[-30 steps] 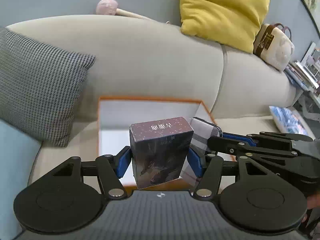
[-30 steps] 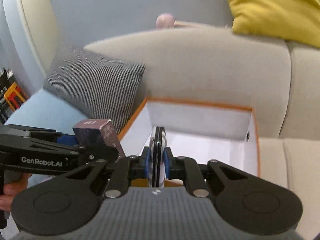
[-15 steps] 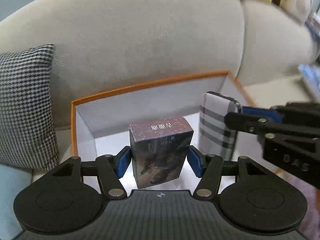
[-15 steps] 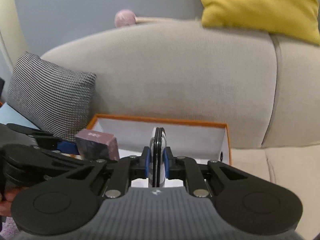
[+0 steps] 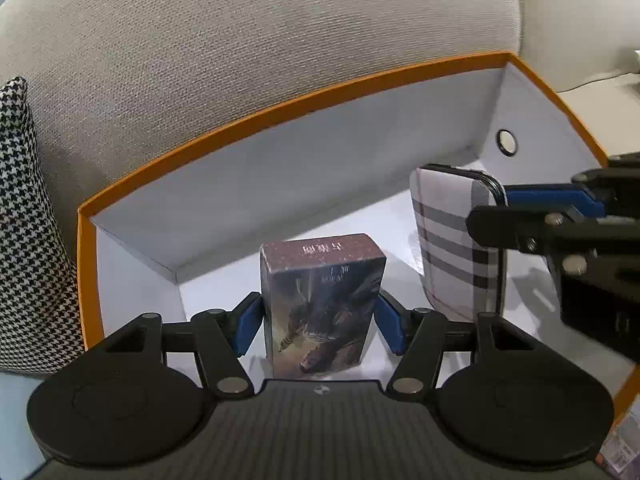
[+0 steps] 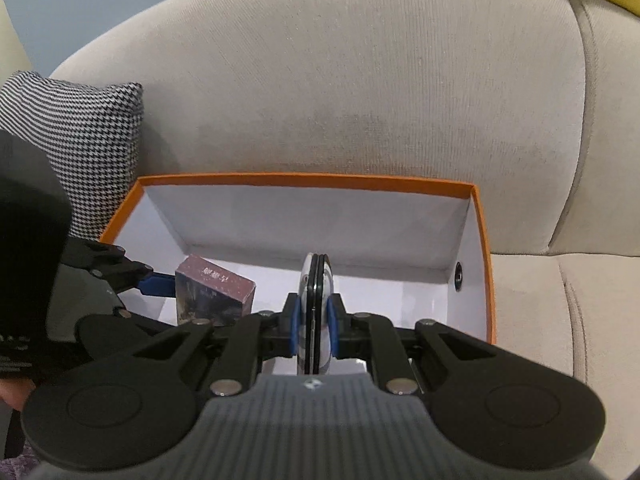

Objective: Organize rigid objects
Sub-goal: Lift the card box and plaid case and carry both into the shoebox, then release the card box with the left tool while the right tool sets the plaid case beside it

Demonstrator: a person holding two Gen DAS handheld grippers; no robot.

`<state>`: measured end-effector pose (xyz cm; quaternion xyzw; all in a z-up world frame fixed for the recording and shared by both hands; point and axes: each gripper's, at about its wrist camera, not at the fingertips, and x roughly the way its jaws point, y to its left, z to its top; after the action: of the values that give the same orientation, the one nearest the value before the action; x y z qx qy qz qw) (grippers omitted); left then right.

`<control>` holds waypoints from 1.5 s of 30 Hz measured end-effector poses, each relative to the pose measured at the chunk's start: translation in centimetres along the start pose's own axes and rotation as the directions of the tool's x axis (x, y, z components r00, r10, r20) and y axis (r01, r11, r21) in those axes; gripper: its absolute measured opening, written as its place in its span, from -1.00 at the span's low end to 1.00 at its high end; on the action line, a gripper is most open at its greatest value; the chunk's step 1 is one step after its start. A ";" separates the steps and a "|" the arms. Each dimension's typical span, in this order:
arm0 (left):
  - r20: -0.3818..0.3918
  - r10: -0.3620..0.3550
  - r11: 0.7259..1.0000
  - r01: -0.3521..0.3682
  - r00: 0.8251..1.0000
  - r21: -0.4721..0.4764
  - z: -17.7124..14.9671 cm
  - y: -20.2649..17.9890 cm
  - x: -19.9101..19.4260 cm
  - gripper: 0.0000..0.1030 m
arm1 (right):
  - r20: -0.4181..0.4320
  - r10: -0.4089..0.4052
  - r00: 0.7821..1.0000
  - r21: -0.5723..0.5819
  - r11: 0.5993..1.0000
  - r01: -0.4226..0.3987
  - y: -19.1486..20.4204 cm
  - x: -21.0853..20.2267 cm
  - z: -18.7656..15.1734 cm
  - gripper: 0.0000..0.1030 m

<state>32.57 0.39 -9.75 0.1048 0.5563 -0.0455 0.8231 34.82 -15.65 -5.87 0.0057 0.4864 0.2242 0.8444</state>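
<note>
Sofa behind; card box (image 5: 322,304) upright.

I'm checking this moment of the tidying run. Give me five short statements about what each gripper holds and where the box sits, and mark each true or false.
1. The left gripper holds a dark card box. True.
2. The right gripper is open and holds nothing. False: it is shut on a plaid phone.
3. The orange-rimmed box sits on the sofa. True.
4. The orange-rimmed box has a lid on it. False: it is open on top, its white inside showing.
5. The houndstooth cushion lies inside the box. False: it rests outside, beside the box.
</note>
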 end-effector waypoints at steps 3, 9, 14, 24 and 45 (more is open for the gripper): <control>-0.009 0.053 0.998 -0.052 0.999 0.021 0.5 -0.8 0.3 0.36 | 0.005 0.004 1.000 -0.007 1.000 -0.004 0.2 0.1 0.0 -0.72; -0.013 0.076 0.997 -0.076 0.997 0.017 1.3 -0.6 1.0 0.38 | 0.010 0.010 1.000 -0.010 1.000 -0.010 0.4 0.3 -0.1 -0.72; 0.024 0.098 0.995 -0.098 0.995 0.018 1.2 -0.7 0.6 0.56 | 0.010 0.013 1.000 -0.014 1.000 -0.013 0.6 0.2 -0.2 -0.72; 0.167 -0.006 0.991 0.028 0.986 -0.128 0.4 3.6 -5.8 0.47 | 0.004 0.017 1.000 -0.031 0.999 -0.017 1.4 -0.3 -0.2 -0.72; 0.112 -0.062 0.918 0.101 0.992 -0.383 -4.0 11.1 -7.2 -0.34 | -0.098 0.136 0.986 0.266 0.958 -0.106 1.1 5.1 2.9 -0.69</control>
<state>28.36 11.76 -3.15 -0.0859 0.5173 0.0264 0.8511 38.96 -12.08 -8.22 0.1331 0.5581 0.2098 0.7917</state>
